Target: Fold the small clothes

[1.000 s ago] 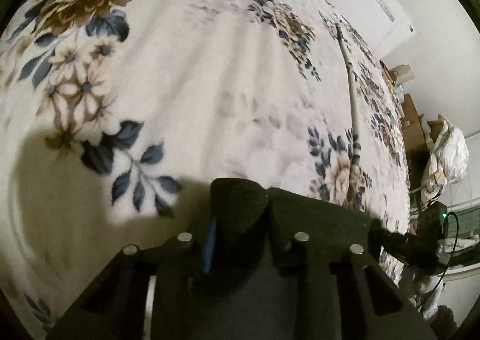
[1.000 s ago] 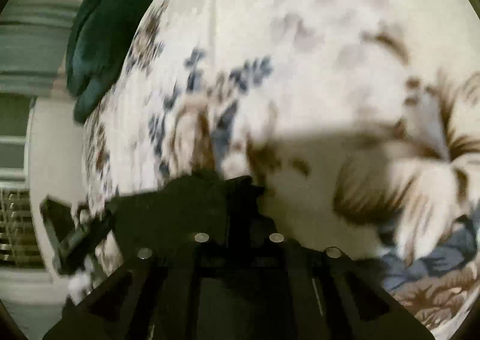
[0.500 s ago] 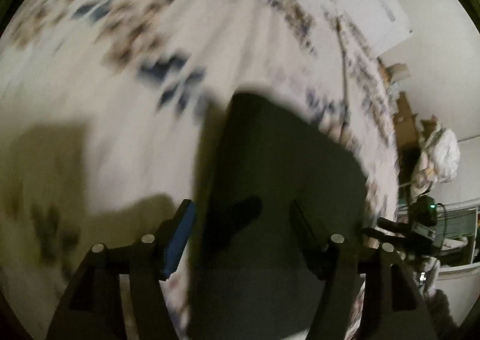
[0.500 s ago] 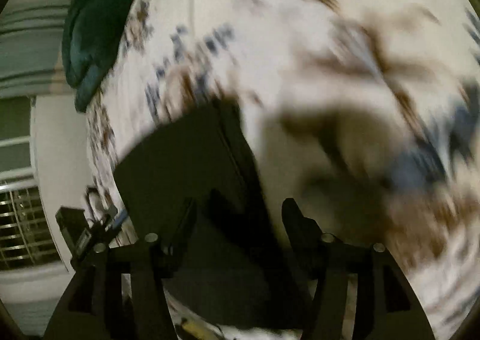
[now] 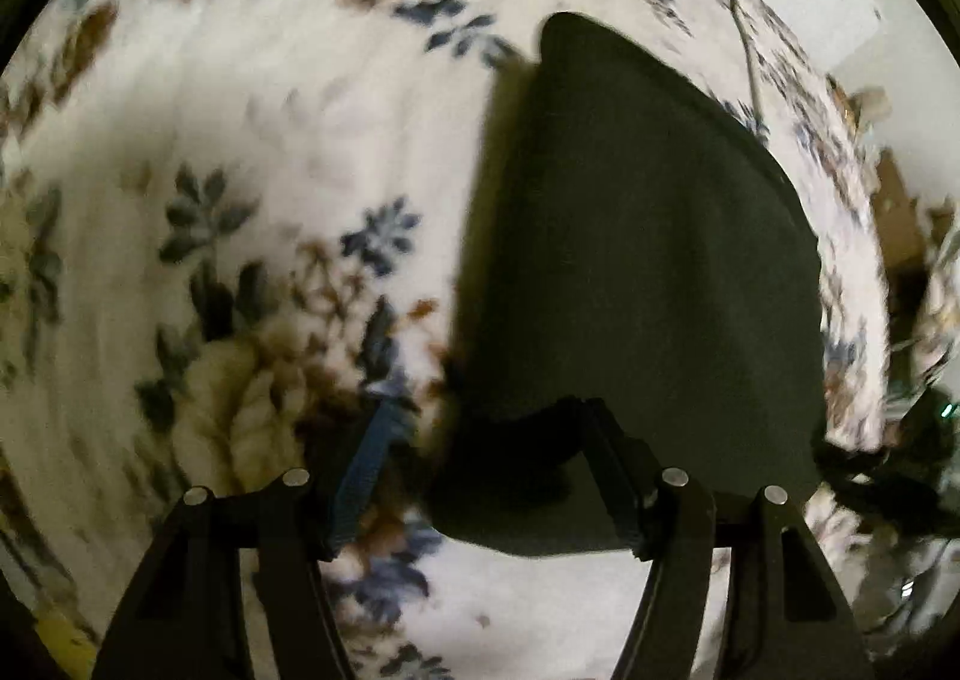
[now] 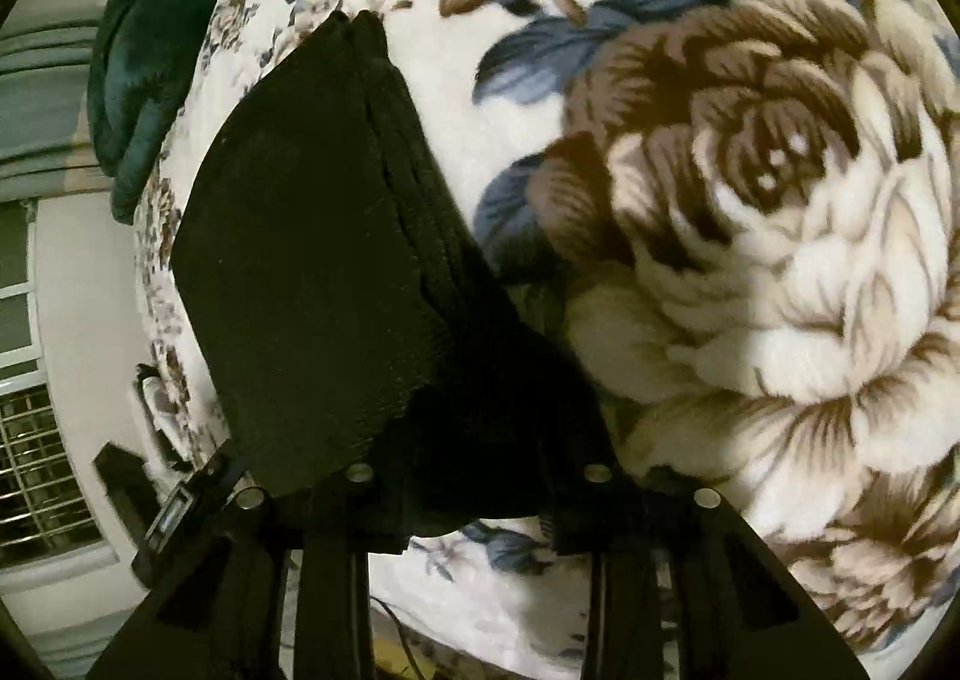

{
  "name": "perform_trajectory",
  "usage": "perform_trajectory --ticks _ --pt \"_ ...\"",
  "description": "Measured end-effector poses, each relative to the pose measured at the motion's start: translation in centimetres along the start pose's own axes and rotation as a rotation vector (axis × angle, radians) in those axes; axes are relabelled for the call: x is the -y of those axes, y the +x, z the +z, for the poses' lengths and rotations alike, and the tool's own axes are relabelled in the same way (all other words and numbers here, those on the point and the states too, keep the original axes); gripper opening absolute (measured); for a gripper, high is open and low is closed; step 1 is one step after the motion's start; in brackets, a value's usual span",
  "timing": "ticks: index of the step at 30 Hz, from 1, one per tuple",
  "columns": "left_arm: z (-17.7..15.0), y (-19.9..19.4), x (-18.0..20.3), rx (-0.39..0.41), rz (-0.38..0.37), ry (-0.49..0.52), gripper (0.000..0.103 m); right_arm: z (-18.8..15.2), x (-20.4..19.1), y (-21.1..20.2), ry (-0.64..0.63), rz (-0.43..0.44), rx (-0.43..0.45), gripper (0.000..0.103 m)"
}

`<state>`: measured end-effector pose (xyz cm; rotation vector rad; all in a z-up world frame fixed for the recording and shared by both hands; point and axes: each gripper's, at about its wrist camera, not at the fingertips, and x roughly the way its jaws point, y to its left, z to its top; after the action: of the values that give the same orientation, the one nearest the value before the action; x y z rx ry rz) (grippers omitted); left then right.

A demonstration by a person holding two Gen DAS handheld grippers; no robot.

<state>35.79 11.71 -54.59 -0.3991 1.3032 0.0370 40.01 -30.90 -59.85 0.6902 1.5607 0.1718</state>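
A black folded garment (image 5: 648, 260) lies flat on the floral blanket (image 5: 252, 152); in the right wrist view the garment (image 6: 312, 260) fills the left centre. My left gripper (image 5: 489, 410) hangs over its near left corner. The jaws stand wide apart, the blue-padded finger (image 5: 366, 470) is off the cloth, and nothing is gripped. My right gripper (image 6: 480, 440) is over the garment's near right corner. Its jaws are closing with the cloth edge lying between them, and I see no pad pressing on it. The fingertips are hard to pick out against the black cloth.
A dark green blanket (image 6: 144, 50) is bunched at the far end of the bed. A white wall and a grilled window (image 6: 36, 470) lie past the bed's left edge in the right wrist view. Clutter stands beyond the bed's right edge (image 5: 900, 212).
Both grippers were shut on the garment's corners a second ago. They have let go and drawn back towards the near edge, and the garment now lies flat ahead of them.
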Motion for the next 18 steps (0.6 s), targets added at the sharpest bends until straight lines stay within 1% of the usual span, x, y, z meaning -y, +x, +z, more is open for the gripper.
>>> perform_trajectory --ticks 2,4,6,9,12,14,18 --pt "-0.4 -0.4 2.0 0.017 0.061 0.055 0.063 -0.2 -0.1 -0.3 -0.005 -0.014 0.009 0.032" --pt "-0.8 -0.2 3.8 0.023 0.096 0.102 0.063 -0.3 -0.2 -0.2 -0.011 -0.030 0.010 0.032" --pt "-1.0 0.4 4.7 0.013 0.107 0.130 0.063 -0.1 -0.4 0.0 -0.014 -0.040 0.011 0.032" --pt "-0.7 0.6 6.2 0.026 0.113 0.151 0.063 0.0 -1.0 0.3 -0.020 -0.057 0.010 0.032" --pt "-0.2 1.7 7.6 0.022 0.145 0.198 0.063 0.3 -1.4 0.6 -0.030 -0.067 0.013 0.032" --pt "0.1 2.7 8.3 0.027 0.173 0.212 0.063 0.3 -1.4 0.7 -0.031 -0.068 0.014 0.032" --pt "0.8 3.5 8.9 0.037 0.208 0.215 0.070 0.2 -1.3 0.8 -0.027 -0.066 0.020 0.032"
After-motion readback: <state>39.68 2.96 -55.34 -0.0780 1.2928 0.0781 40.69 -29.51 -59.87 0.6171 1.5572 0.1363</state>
